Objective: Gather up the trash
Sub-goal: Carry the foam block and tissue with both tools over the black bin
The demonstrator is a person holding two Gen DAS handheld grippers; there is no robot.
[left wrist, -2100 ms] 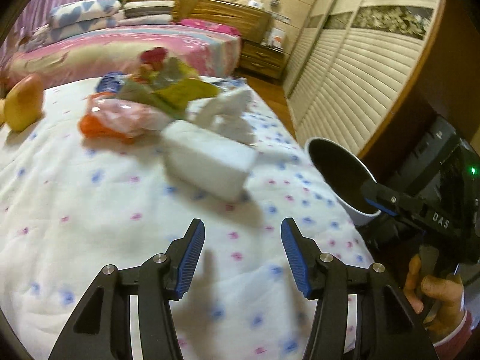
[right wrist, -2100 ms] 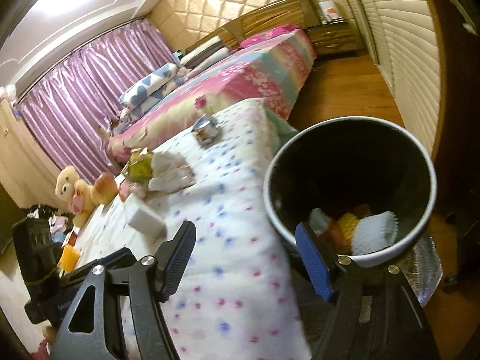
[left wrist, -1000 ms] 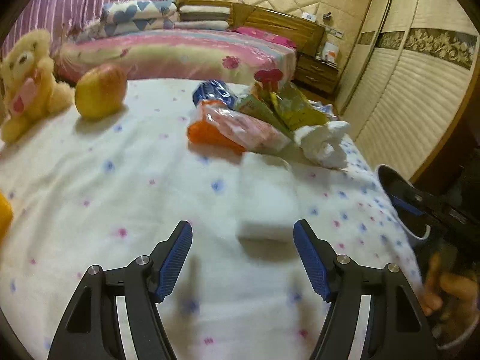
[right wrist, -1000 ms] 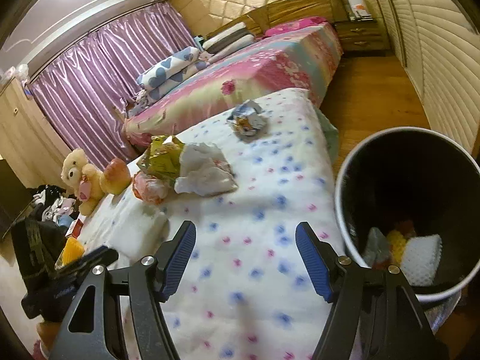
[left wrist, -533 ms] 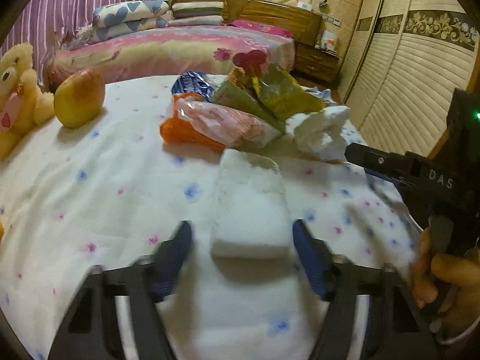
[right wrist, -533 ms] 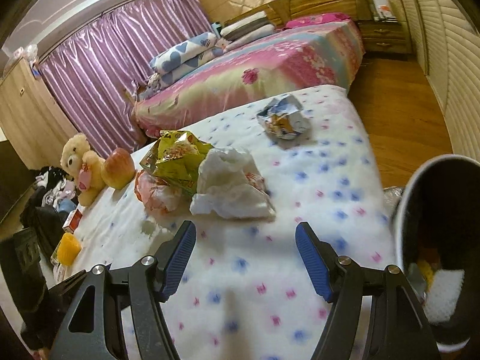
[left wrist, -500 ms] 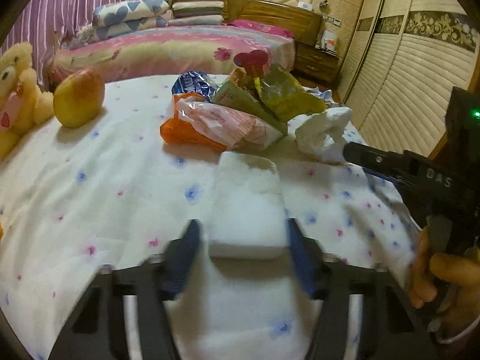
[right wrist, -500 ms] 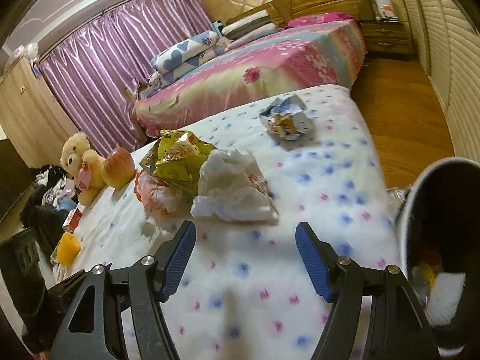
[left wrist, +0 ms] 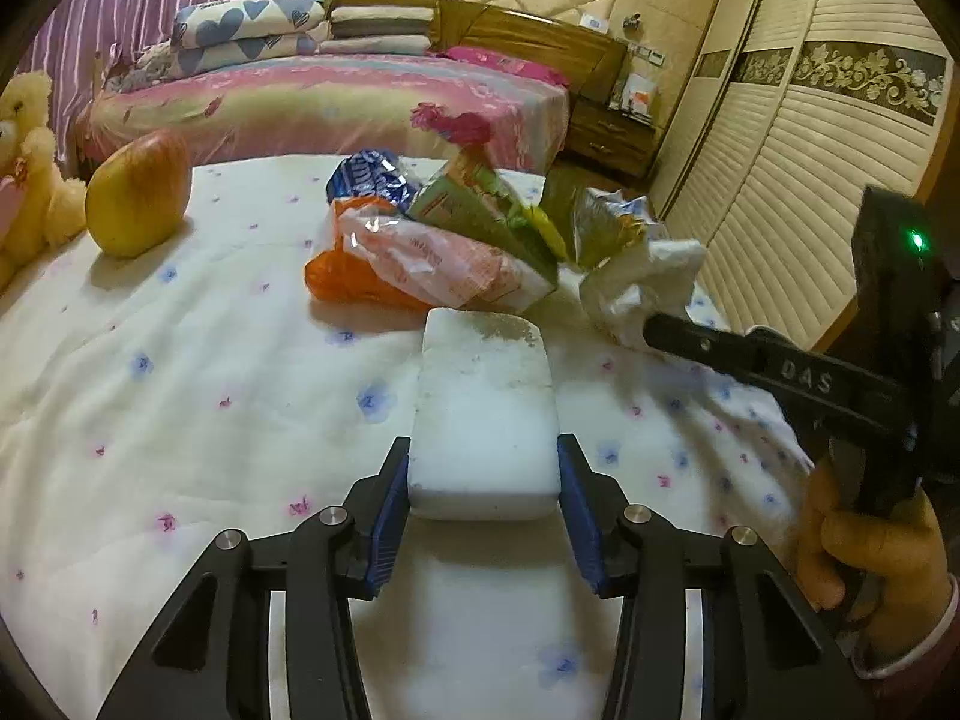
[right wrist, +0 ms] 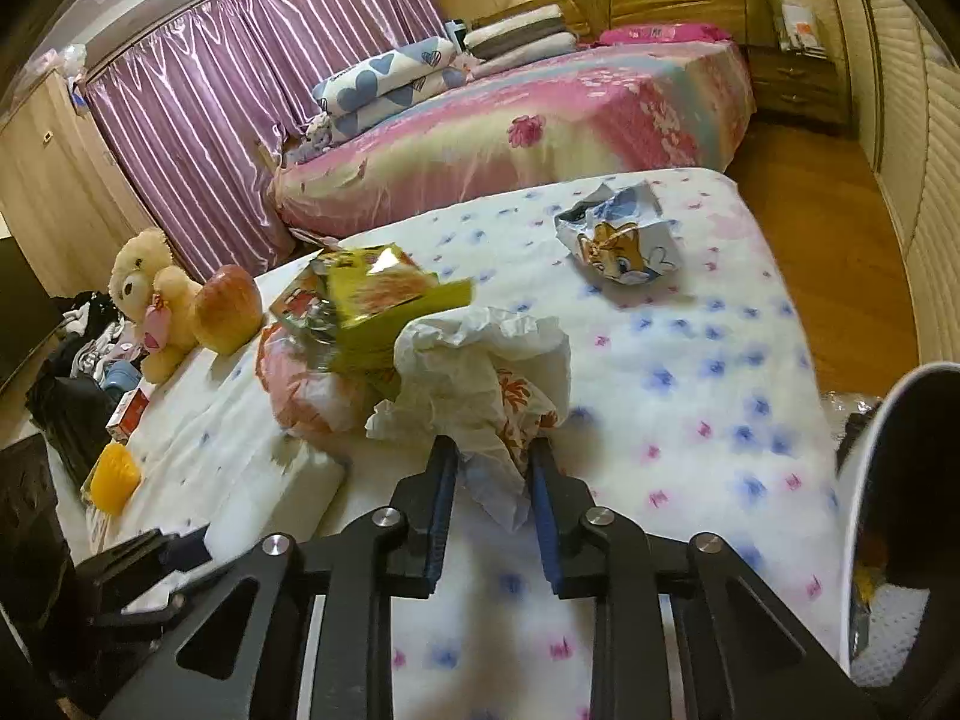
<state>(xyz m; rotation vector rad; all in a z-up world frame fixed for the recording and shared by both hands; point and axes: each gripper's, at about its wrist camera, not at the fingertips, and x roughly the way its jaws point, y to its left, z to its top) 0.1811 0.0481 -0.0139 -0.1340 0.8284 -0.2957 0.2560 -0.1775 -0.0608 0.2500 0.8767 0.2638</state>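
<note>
Grasp step, both sides. Left gripper (left wrist: 483, 510) pads flank white foam block (left wrist: 485, 414) on the bedspread (left wrist: 180, 396), touching, apparently clamped. Right gripper (right wrist: 489, 510) pinches crumpled tissue (right wrist: 480, 372). Wrapper pile (left wrist: 444, 252) lies beyond. Next: lift both, carry to bin (right wrist: 888, 480) at right.

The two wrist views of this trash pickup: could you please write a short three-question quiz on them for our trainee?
1. True or false: the left gripper brackets the white foam block.
2. What sits between the right gripper's fingers?
3. The trash bin lies to which side in the right wrist view: A left, B right?

Key: 1 true; 2 the crumpled white paper; 3 B.
</note>
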